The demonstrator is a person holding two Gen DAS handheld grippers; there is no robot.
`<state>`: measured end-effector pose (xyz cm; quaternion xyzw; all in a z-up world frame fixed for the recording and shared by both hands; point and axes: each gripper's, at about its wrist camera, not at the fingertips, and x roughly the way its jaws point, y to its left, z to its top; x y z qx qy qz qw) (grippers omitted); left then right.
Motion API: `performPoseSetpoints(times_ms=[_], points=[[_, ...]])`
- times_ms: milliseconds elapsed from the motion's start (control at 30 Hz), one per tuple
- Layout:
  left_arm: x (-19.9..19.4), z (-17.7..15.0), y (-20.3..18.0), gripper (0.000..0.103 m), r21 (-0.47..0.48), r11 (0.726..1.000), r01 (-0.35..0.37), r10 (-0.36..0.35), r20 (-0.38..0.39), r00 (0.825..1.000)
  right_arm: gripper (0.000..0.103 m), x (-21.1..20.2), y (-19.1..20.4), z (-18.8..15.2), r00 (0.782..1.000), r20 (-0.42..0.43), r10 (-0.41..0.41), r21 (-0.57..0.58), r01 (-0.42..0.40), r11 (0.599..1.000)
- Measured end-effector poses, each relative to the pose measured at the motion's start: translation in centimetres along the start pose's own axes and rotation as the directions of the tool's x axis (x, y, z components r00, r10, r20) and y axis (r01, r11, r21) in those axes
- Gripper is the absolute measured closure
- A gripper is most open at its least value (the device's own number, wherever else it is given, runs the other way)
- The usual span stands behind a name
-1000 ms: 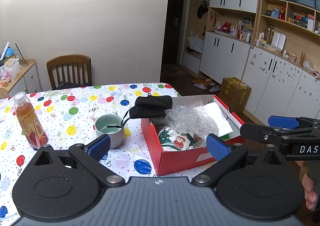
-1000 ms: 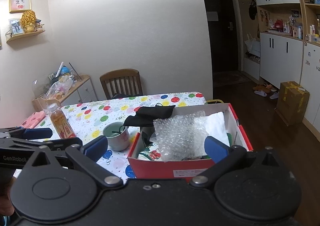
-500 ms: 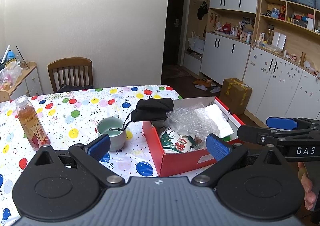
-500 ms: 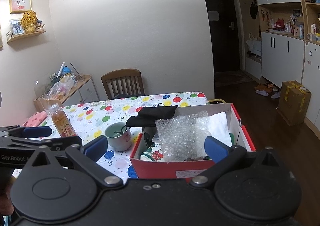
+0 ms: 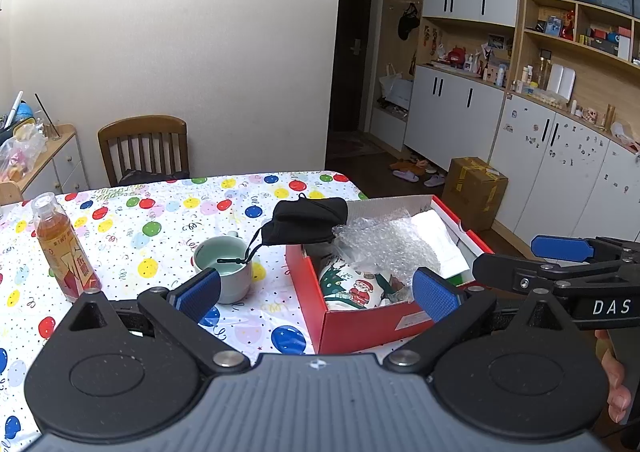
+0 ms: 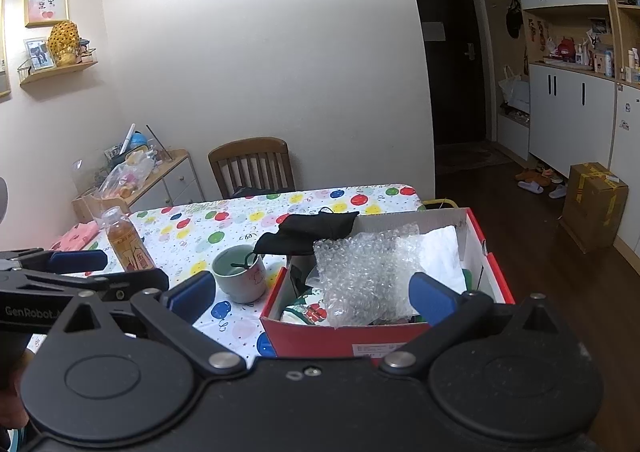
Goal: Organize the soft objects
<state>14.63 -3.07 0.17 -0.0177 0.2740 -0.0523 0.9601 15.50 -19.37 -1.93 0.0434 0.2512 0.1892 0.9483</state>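
A red shoebox (image 5: 360,326) (image 6: 320,338) stands at the table's near right corner. It holds bubble wrap (image 5: 384,242) (image 6: 364,272), a Christmas-print cloth (image 5: 352,288) (image 6: 306,310) and a white sheet (image 5: 438,234) (image 6: 440,252). A black face mask (image 5: 306,222) (image 6: 308,234) lies over the box's far left corner, its strap hanging into a pale green mug (image 5: 224,268) (image 6: 240,272). My left gripper (image 5: 316,294) is open and empty, held before the box. My right gripper (image 6: 312,296) is open and empty, just above the box's near edge.
A bottle of orange drink (image 5: 64,248) (image 6: 128,242) stands on the balloon-print tablecloth (image 5: 160,212) at the left. A wooden chair (image 5: 146,148) stands behind the table. A side cabinet (image 6: 160,180) with clutter is at the far left. A cardboard carton (image 5: 474,188) sits on the floor by white cupboards.
Both grippers have drawn back and risen slightly, so the box and mug sit a little farther off. Nothing on the table has moved.
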Motion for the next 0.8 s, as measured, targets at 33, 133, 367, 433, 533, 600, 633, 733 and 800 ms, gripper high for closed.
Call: performPoseSetpoints(times_ms=[33, 133, 367, 433, 533, 600, 633, 733, 800], points=[[-0.01, -0.01, -0.01, 0.0, 0.0, 1.0, 0.0, 0.0, 0.001, 1.0, 0.0, 0.01, -0.04, 0.01, 1.0, -0.001, 0.003, 0.0, -0.003, 1.0], [0.02, 0.01, -0.02, 0.0, 0.0, 1.0, -0.002, 0.002, 0.0, 1.0, 0.0, -0.04, -0.11, 0.07, 1.0, -0.002, 0.005, 0.002, -0.005, 1.0], [0.02, -0.02, -0.13, 0.0, 0.002, 1.0, -0.001, 0.001, 0.001, 1.0, 0.0, -0.05, -0.38, 0.05, 1.0, -0.003, 0.007, 0.008, -0.007, 1.0], [0.04, 0.01, -0.11, 0.0, 0.002, 1.0, -0.001, 0.001, 0.001, 1.0, 0.0, -0.06, -0.38, 0.05, 1.0, -0.002, 0.006, 0.006, -0.006, 1.0], [0.01, 0.0, -0.16, 0.0, 0.002, 1.0, 0.0, 0.0, 0.003, 1.0, 0.0, -0.07, -0.5, 0.0, 1.0, -0.001, 0.006, 0.007, -0.006, 1.0], [0.09, 0.02, -0.2, 0.0, 0.002, 1.0, -0.001, 0.001, 0.002, 1.0, 0.0, -0.07, -0.51, 0.0, 1.0, -0.002, 0.006, 0.007, -0.006, 1.0], [0.09, 0.02, -0.19, 0.0, 0.002, 1.0, -0.001, 0.001, 0.001, 1.0, 0.0, -0.07, -0.51, 0.01, 1.0, -0.002, 0.006, 0.007, -0.006, 1.0], [0.09, 0.03, -0.21, 0.0, 0.001, 1.0, -0.001, 0.001, 0.001, 1.0, 0.0, -0.1, -0.53, -0.06, 1.0, -0.002, 0.007, 0.007, -0.007, 1.0], [0.09, 0.02, -0.21, 0.0, 0.002, 1.0, -0.001, 0.001, 0.002, 1.0, 0.0, -0.16, -0.49, -0.08, 1.0, -0.003, 0.007, 0.008, -0.007, 1.0]])
